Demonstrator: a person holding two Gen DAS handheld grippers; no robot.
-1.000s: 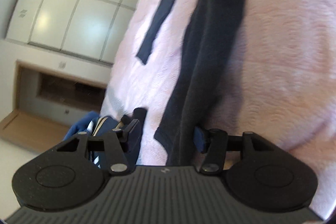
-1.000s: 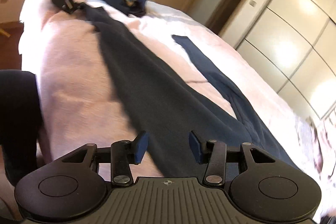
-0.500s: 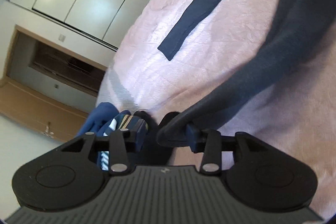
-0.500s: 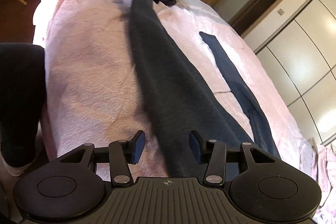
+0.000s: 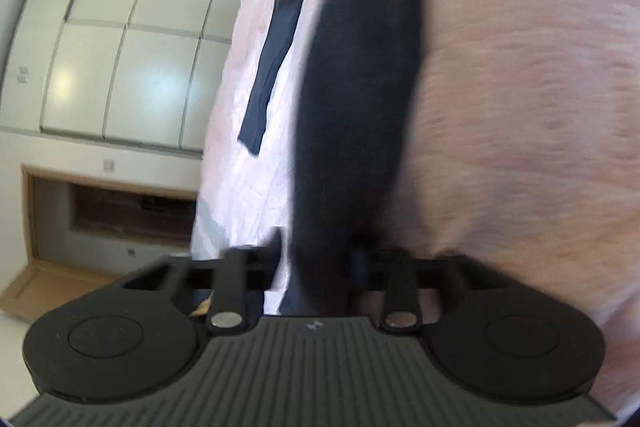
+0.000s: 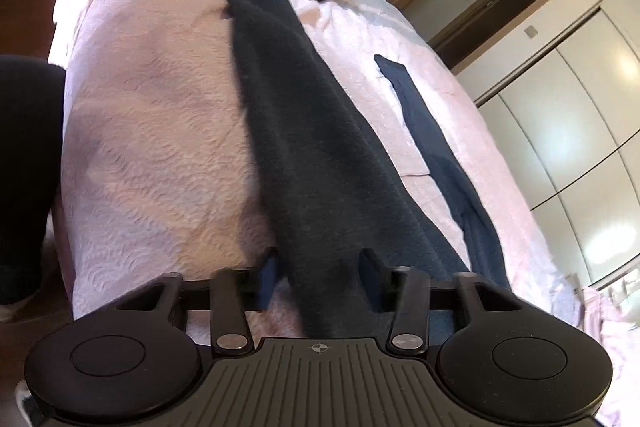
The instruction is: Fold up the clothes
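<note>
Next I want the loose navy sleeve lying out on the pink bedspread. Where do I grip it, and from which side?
I'd take the sleeve at its cuff. That end lies flat and free on the pink bedspread; the other end runs into the garment's body. Come in low from beyond the cuff, along the sleeve's length, and pinch its end edge.

A dark navy garment (image 6: 320, 155) lies on a pale pink textured bedspread (image 6: 152, 131), beside glossy white wardrobe doors (image 5: 120, 67).
</note>
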